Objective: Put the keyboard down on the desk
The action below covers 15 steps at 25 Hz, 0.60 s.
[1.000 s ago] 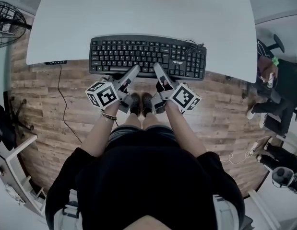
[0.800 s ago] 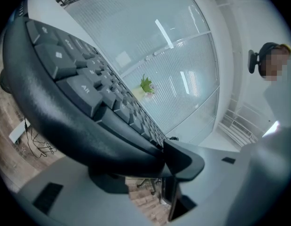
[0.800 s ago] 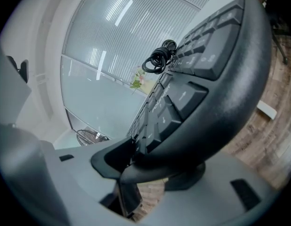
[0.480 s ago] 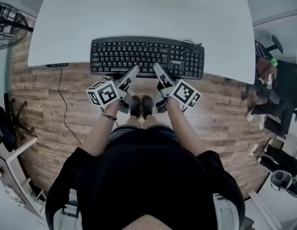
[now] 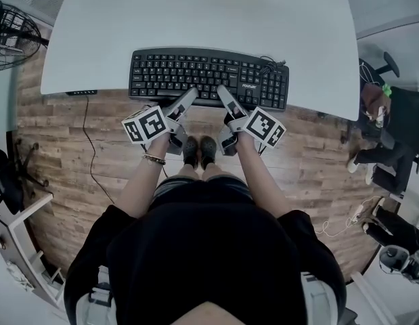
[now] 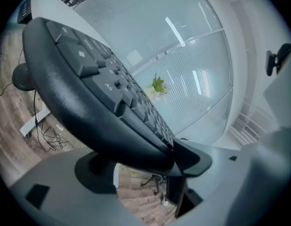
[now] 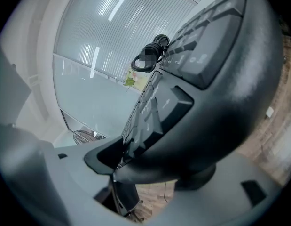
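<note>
A black keyboard (image 5: 209, 73) lies flat on the white desk (image 5: 195, 19), along its near edge, with its coiled cable (image 5: 273, 65) at its right end. My left gripper (image 5: 187, 99) reaches the keyboard's front edge left of centre, and my right gripper (image 5: 225, 96) reaches it just right of centre. In the left gripper view the keyboard's rounded front edge (image 6: 89, 93) sits between the jaws of the left gripper (image 6: 145, 166), which are opening. In the right gripper view the same edge (image 7: 220, 79) sits between the opening jaws of the right gripper (image 7: 150, 168). Neither pair visibly clamps it.
Wooden floor lies below the desk edge, with the person's shoes (image 5: 199, 151) between the grippers. A fan (image 5: 9, 32) stands at the far left, and a cable (image 5: 87, 141) hangs from a control box (image 5: 79, 92). Chairs and clutter (image 5: 385, 114) fill the right side.
The keyboard and both grippers have shifted slightly away from the person, further onto the desk. Both grippers have tilted a little.
</note>
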Each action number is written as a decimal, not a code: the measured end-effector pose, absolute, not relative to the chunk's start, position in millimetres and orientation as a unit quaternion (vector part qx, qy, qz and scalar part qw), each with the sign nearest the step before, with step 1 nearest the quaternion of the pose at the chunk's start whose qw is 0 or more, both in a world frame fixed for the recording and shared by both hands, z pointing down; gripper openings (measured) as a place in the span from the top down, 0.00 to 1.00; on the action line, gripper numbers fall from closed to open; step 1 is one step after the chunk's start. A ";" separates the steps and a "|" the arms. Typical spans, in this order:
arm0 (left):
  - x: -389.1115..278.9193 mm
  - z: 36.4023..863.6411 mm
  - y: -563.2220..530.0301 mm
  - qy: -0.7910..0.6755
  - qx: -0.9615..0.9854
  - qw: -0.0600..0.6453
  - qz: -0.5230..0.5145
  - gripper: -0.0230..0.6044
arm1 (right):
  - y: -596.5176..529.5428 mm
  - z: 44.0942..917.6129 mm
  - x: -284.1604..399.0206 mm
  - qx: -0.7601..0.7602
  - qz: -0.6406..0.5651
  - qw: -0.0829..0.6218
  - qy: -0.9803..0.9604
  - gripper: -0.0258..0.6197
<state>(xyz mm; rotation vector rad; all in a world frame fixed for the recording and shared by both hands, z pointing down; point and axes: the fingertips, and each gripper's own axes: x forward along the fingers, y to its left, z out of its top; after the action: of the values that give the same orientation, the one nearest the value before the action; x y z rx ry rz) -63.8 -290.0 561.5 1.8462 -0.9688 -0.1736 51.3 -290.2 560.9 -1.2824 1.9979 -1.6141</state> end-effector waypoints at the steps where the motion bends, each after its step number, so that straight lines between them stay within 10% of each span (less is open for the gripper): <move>1: -63.2 561.8 -290.9 -0.400 0.763 0.503 -0.073 0.37 | -291.4 560.9 51.6 -0.443 -0.557 0.134 0.690 0.44; 15: -59.9 560.5 -303.0 -0.405 0.762 0.500 -0.076 0.37 | -305.5 560.6 55.5 -0.444 -0.553 0.128 0.694 0.43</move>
<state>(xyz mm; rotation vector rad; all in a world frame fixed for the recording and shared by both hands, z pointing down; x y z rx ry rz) -59.9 -303.0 560.5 1.8414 -0.9792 -0.1839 55.5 -305.5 560.6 -1.2918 2.0175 -1.6077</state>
